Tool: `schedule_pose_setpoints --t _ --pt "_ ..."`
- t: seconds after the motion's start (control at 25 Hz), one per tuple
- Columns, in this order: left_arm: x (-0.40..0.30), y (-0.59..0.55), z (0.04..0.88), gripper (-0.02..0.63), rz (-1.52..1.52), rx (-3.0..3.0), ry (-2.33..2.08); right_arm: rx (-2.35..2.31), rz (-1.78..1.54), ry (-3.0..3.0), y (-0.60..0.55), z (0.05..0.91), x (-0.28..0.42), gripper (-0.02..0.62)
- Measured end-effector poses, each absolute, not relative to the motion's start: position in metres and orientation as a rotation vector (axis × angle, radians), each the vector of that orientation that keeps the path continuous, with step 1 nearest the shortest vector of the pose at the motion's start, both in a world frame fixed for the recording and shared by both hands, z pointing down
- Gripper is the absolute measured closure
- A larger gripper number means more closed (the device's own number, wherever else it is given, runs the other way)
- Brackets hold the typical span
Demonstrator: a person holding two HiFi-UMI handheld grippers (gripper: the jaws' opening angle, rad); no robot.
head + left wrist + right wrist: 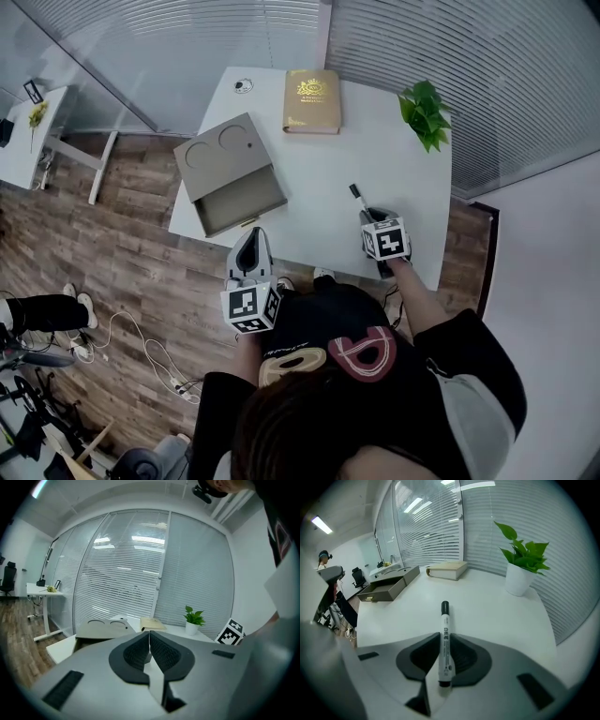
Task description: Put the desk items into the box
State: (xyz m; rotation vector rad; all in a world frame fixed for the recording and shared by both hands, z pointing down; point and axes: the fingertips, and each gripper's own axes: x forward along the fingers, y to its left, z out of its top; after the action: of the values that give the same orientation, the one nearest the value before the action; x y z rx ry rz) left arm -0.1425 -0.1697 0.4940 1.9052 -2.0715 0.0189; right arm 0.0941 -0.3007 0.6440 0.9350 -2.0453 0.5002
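Observation:
A white marker with a black cap (445, 634) lies along my right gripper (446, 654), whose pads press on its barrel from both sides. From the head view the marker (355, 193) sticks out ahead of the right gripper (368, 216) near the table's right front. The grey box (228, 169) with its drawer pulled out sits at the table's left edge. My left gripper (251, 236) hovers just off the front edge below the box, jaws shut with nothing in them (149, 645). A gold-covered book (312, 100) lies at the back.
A potted green plant (426, 112) stands at the back right corner of the white table (319, 178). A small round object (243, 86) sits at the back left corner. Wooden floor, cables and another desk (28, 141) lie to the left. Blinds close off the far side.

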Motion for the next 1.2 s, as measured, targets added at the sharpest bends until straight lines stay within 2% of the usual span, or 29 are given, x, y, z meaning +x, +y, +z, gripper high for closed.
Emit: schedule_pose_setpoints --t 0.64,1.2 --pt "-0.172 -0.155 0.489 0.588 -0.04 1.853 -2.135 0.83 0.36 -2.188 -0.306 0.591 0.027 0.52" --pt "-0.206 -0.133 0.489 0.588 -0.079 1.759 -2.214 0.615 0.23 -2.289 -0.292 0.565 -0.06 0.52"
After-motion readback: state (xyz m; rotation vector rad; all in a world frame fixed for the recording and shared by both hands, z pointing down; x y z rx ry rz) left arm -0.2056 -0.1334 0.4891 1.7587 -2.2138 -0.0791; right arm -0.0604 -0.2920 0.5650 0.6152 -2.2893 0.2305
